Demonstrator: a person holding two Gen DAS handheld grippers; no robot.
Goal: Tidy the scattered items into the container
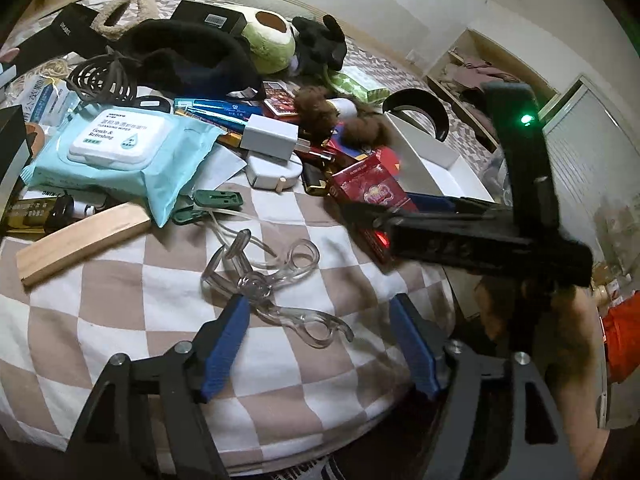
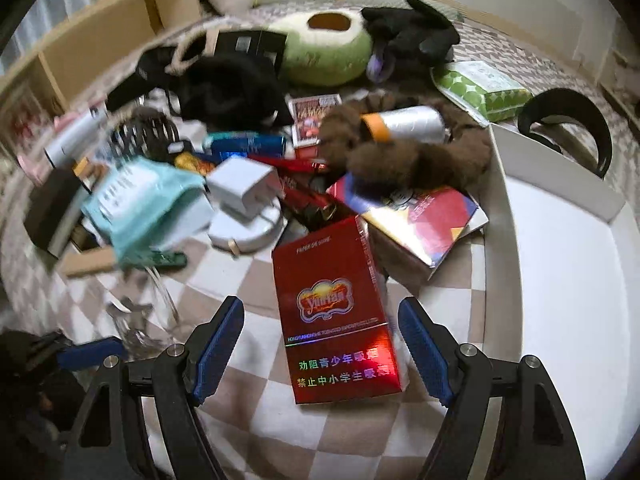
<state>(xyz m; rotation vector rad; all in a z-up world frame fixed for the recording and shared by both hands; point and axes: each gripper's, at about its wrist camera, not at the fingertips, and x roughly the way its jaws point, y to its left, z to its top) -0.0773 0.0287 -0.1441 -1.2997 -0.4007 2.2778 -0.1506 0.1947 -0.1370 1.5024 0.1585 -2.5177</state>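
Note:
A heap of items lies on a checked cloth. My left gripper (image 1: 320,316) is open, its blue pads either side of clear plastic scissors (image 1: 264,280) lying flat. My right gripper (image 2: 320,320) is open around the near end of a red cigarette box (image 2: 340,320), which rests on the cloth. The same red box (image 1: 370,192) shows in the left wrist view, partly hidden by the right gripper's black body (image 1: 480,236). The white container (image 2: 560,260) stands empty at the right, seen too as the white container (image 1: 424,152) beyond the red box.
Wet wipes pack (image 1: 116,156), wooden block (image 1: 80,240), white charger (image 1: 272,136), green clip (image 1: 212,202), brown fur scrunchie (image 2: 408,156), thread spool (image 2: 408,124), colourful box (image 2: 424,216), avocado plush (image 2: 324,48) and black plush (image 2: 412,28) crowd the cloth. A black headband (image 2: 568,120) lies behind the container.

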